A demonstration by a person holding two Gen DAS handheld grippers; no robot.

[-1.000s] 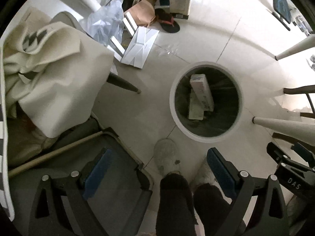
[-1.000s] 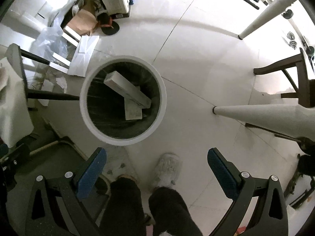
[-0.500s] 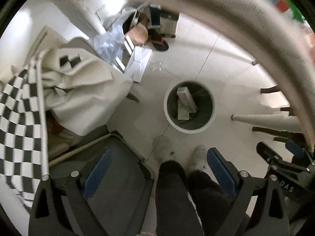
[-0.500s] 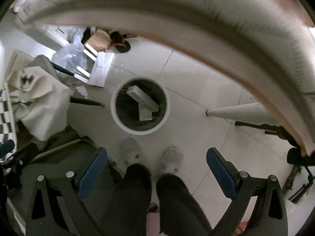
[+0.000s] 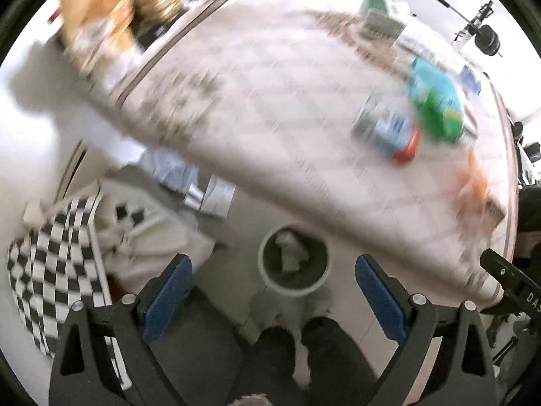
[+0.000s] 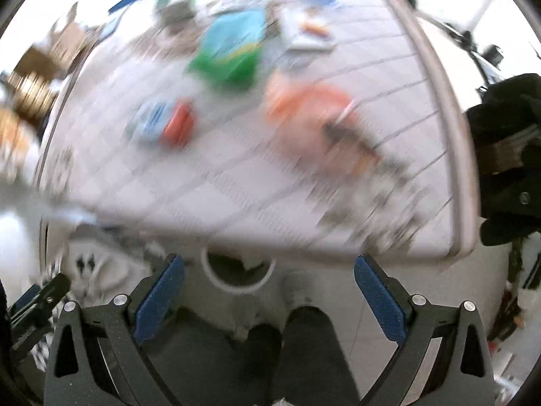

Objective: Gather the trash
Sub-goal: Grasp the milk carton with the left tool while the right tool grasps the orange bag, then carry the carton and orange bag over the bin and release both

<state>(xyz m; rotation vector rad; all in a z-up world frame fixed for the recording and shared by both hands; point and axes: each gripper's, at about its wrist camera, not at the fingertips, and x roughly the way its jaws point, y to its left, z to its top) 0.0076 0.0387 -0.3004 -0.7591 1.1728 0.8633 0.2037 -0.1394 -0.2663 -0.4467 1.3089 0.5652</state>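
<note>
left gripper (image 5: 272, 296) fingers spread, right gripper (image 6: 268, 294) likewise, both empty

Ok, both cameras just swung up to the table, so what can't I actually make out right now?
- Green-and-blue packet, left wrist view: motion blur, label unreadable.
- Orange wrapper, right wrist view: smeared, shape unclear.
- Small blue-and-red item, right wrist view: blur hides what it is.
- White round bin, right wrist view: far half hidden by the table edge; contents unclear.
- Left gripper and right gripper: open, empty.
</note>
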